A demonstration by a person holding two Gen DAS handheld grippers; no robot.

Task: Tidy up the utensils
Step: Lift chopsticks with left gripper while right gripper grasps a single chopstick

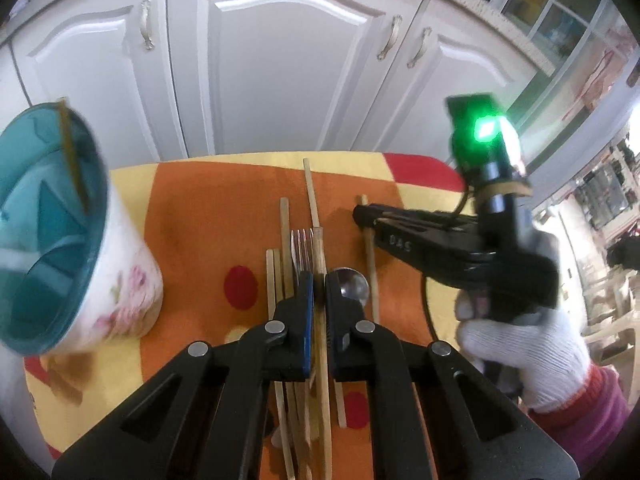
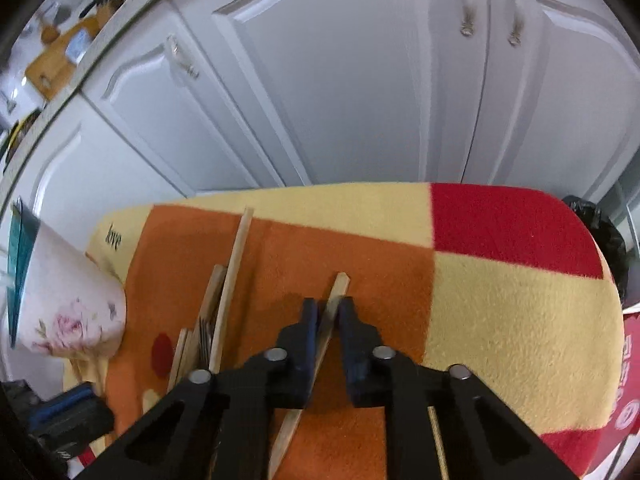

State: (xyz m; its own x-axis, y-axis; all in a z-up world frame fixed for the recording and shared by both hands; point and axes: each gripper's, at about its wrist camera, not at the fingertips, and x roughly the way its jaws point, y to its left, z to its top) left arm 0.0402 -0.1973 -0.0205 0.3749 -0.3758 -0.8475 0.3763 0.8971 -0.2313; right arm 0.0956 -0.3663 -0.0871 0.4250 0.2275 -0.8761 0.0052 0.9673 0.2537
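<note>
Fingers of the left gripper [image 1: 319, 284] pinch a wooden chopstick [image 1: 320, 256]; the right gripper [image 2: 328, 312] clamps another chopstick [image 2: 334, 300] farther right. Only the left wrist view shows the fork [image 1: 303, 248], spoon [image 1: 353, 286] and gloved hand [image 1: 520, 344]. A floral cup [image 1: 120, 292] stands at the fleece blanket's [image 2: 500, 320] left edge; its right side lies bare.

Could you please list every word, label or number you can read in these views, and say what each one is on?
"love": black letters on the yellow edge of the blanket, near the floral cup.
"DAS", roughly: embossed on the right gripper, a finger's side; uncertain.
Red box at the right edge: white print, cut off, unreadable.
</note>
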